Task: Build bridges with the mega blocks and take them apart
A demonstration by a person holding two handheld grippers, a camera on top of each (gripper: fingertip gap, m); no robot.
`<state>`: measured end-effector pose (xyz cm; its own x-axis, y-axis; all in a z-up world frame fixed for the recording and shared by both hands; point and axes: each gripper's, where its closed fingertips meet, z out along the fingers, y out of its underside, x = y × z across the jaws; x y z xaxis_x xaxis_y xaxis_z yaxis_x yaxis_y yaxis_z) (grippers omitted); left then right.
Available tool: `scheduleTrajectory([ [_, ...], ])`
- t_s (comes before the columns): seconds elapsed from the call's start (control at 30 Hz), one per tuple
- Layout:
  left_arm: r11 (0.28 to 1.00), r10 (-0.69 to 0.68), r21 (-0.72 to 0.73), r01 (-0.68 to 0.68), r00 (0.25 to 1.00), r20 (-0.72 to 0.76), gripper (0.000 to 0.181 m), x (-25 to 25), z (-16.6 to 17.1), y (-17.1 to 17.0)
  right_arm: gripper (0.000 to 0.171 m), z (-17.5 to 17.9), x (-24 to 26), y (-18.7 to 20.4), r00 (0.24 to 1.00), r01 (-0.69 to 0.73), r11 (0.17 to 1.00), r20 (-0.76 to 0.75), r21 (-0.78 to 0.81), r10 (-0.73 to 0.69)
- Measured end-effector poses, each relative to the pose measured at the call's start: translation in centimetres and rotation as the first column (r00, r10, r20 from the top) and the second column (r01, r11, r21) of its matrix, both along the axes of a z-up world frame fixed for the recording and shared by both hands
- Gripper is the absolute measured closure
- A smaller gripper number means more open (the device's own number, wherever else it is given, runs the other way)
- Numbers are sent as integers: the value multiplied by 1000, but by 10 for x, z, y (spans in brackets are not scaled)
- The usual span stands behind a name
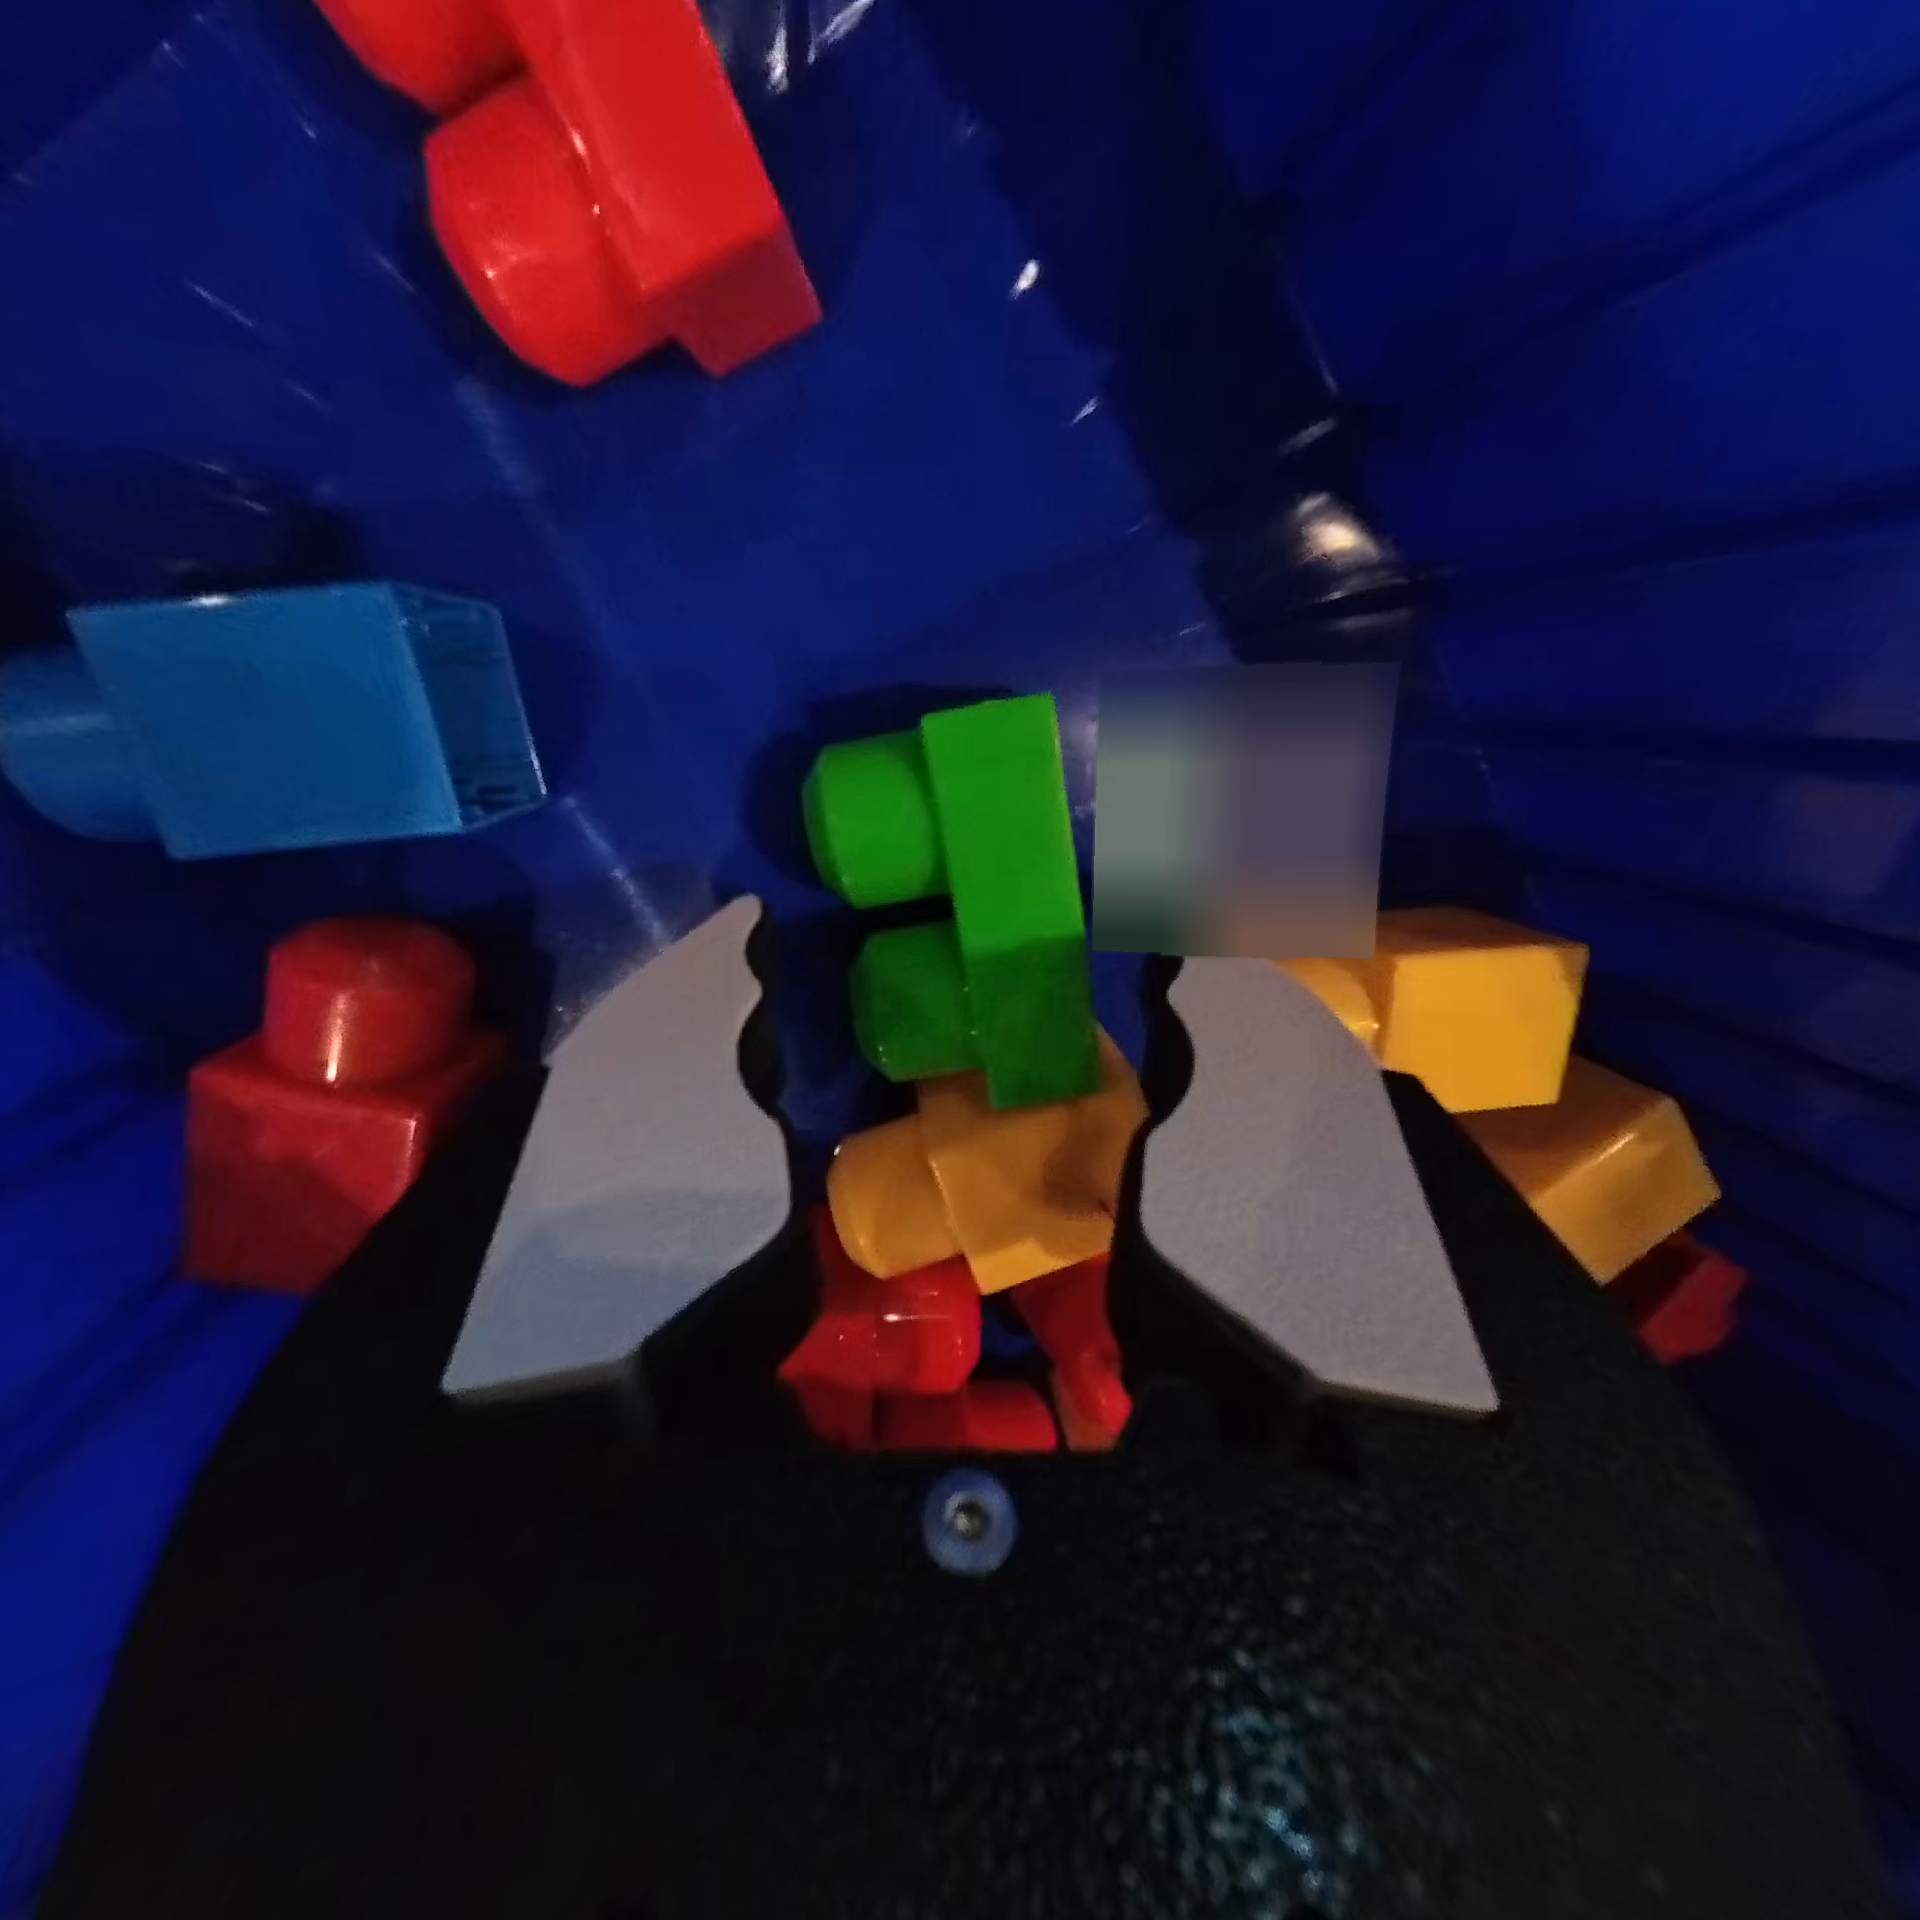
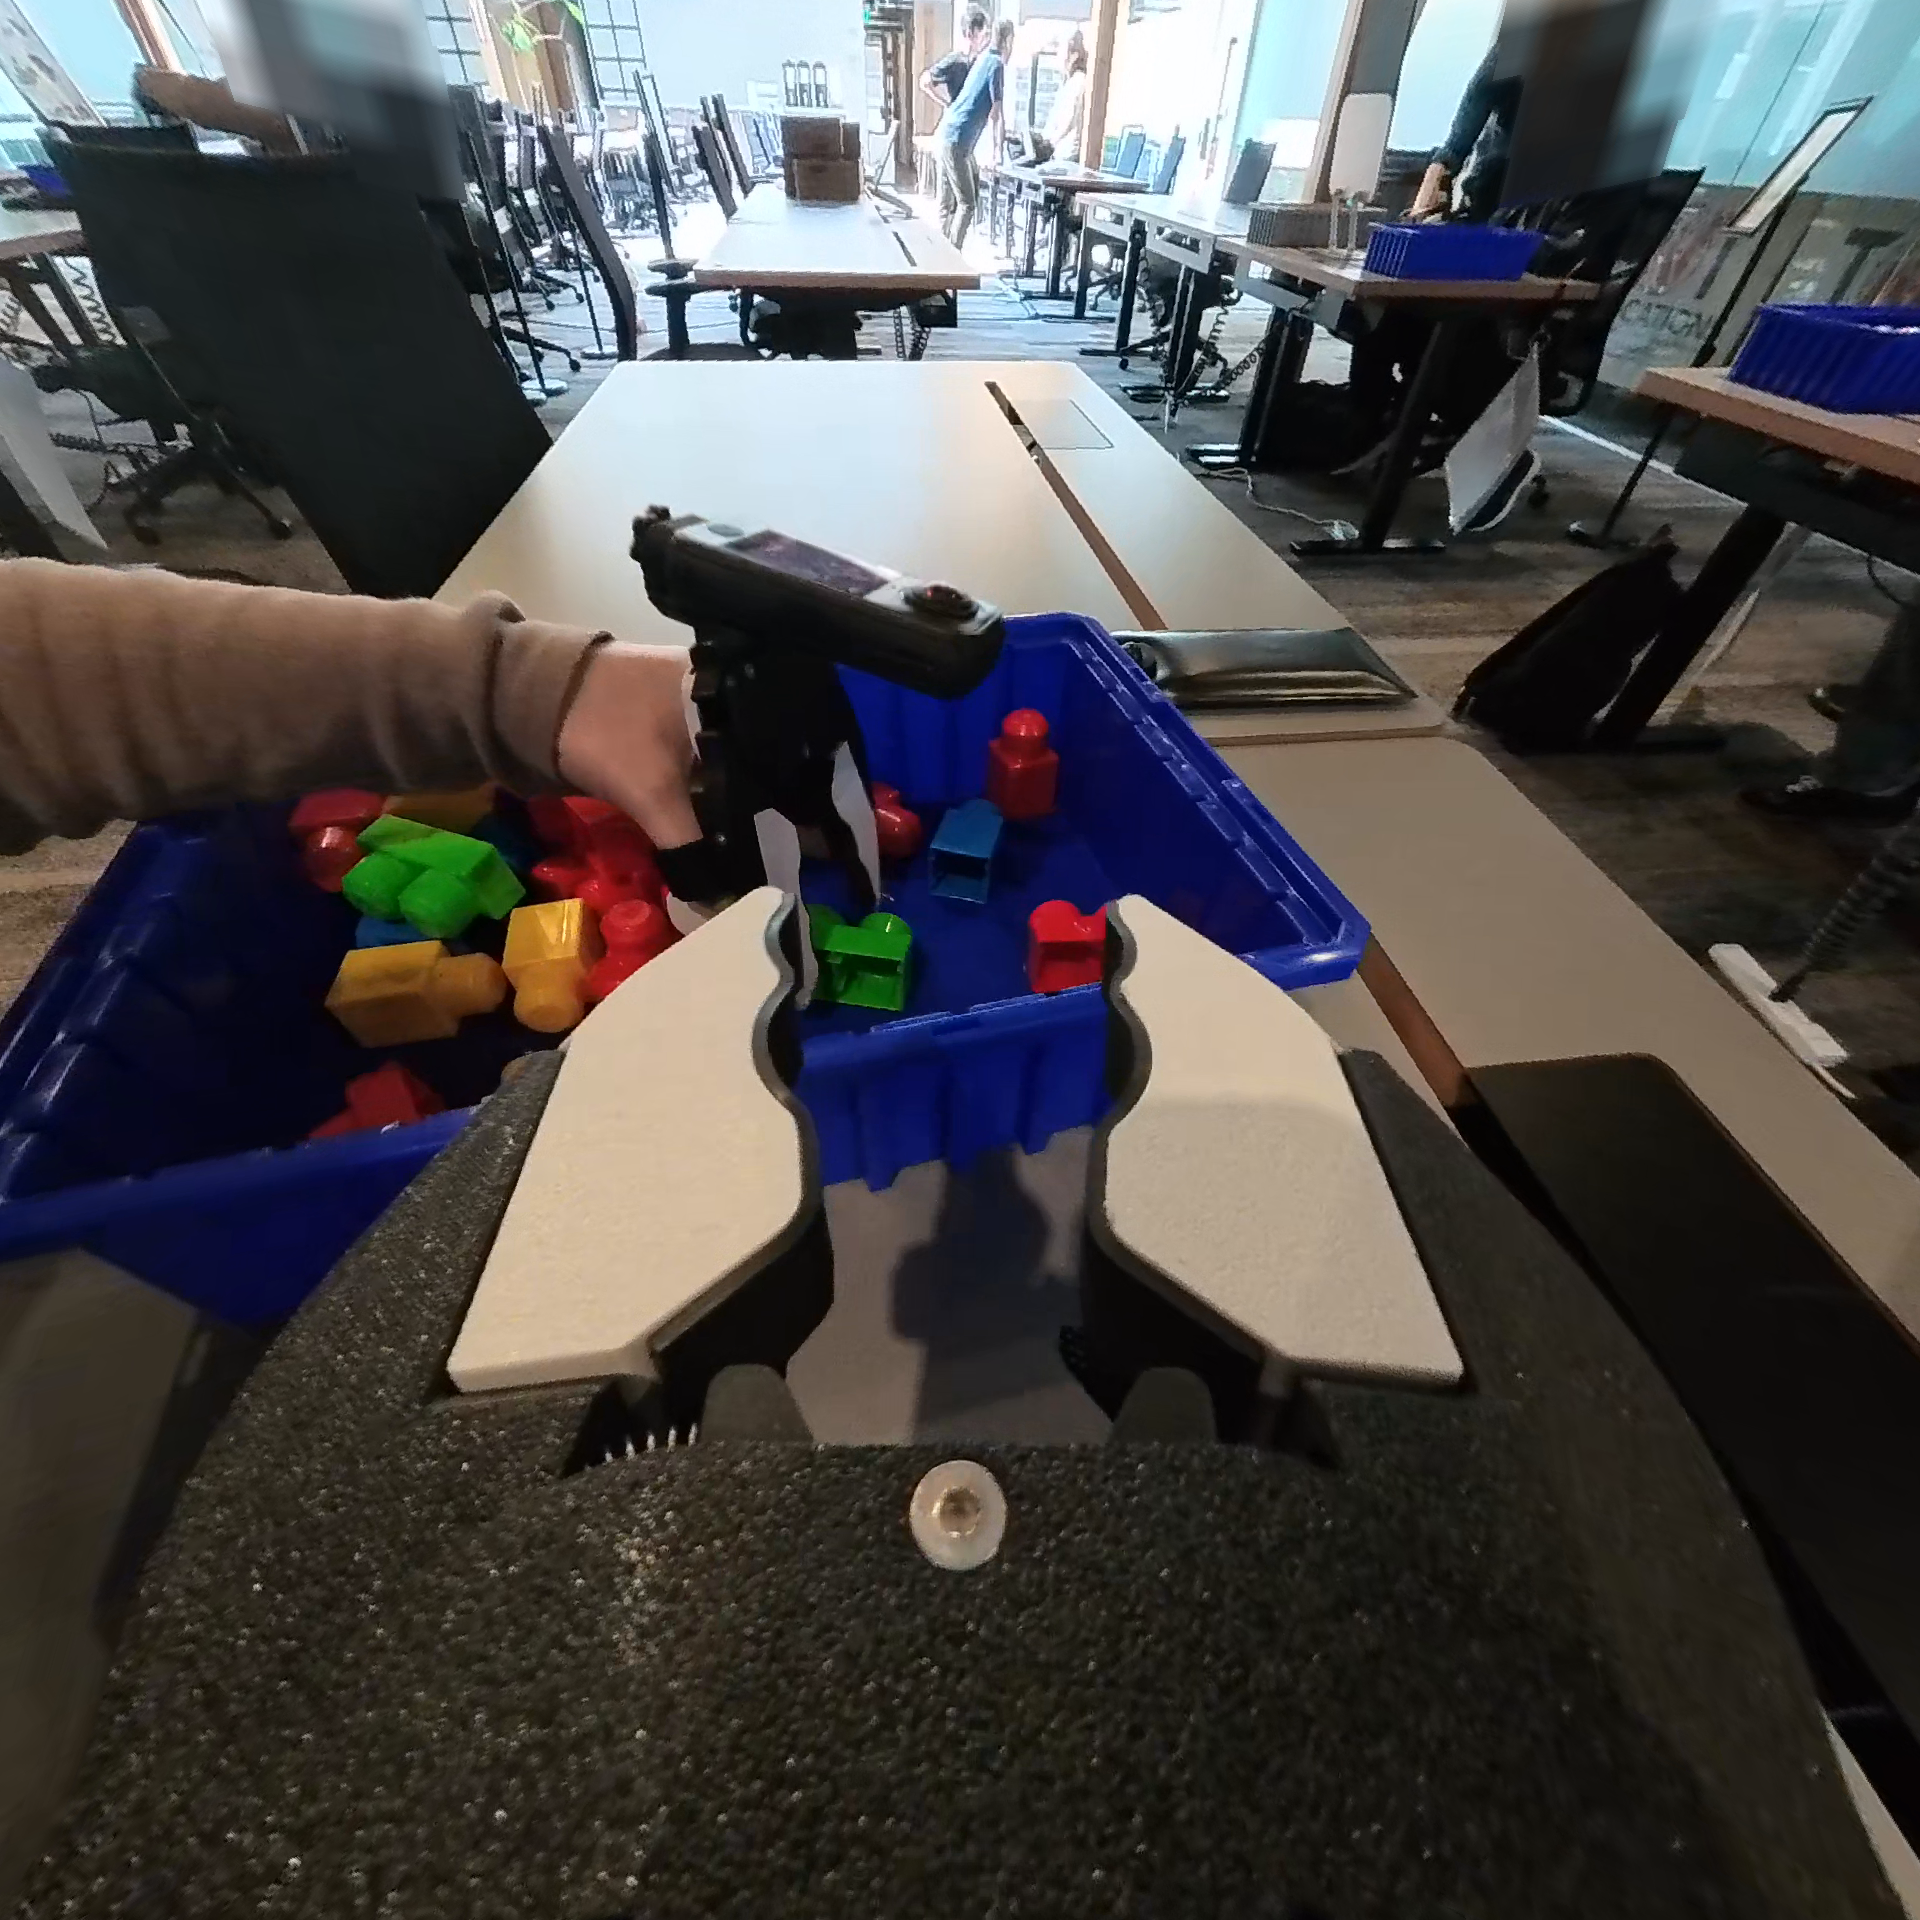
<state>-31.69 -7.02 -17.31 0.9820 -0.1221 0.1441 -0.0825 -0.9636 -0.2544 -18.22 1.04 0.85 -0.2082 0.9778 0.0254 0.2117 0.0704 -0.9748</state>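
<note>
your left gripper (image 1: 961, 997) hangs spread wide inside the blue plastic bin (image 2: 1226, 748), straddling a two-stud green plastic block (image 1: 997, 894); your right gripper (image 2: 956, 997) sits released outside.

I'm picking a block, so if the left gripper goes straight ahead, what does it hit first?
Probably the green block, lying right between the open left gripper fingers inside the blue bin; depth is unclear.

Bin (image 2: 1226, 883): solid blue. Blocks: green (image 1: 997, 894), yellow (image 1: 997, 1184), red (image 1: 613, 177), light blue (image 1: 301, 717). Surface (image 2: 831, 468): plain off-white. Gripper bodies: speckled black, pale grey finger plates.
</note>
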Motion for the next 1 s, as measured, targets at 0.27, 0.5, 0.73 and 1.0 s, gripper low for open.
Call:
scheduleTrajectory([
  [0.27, 1000, 11, 26, -10, 1000, -2, 138, -3, -1, 3, 116, -3, -1, 0, 1000, -3, 1000, 17, -7, 3],
  [0.5, 999, -38, 30, 40, 997, -67, 140, -5, -2, 2, 117, -7, -2, -1, 999, -11, 1000, 32, -7, 12],
  [0.73, 972, -90, 163, 167, 912, -400, 140, -31, 29, 10, 116, 0, -3, -8, 996, -83, 960, 17, -266, 91],
  [1.0, 701, -188, 362, 614, 649, -737, 140, 4, 95, 26, 107, -1, -26, -25, 988, -145, 905, -9, -400, 154],
])
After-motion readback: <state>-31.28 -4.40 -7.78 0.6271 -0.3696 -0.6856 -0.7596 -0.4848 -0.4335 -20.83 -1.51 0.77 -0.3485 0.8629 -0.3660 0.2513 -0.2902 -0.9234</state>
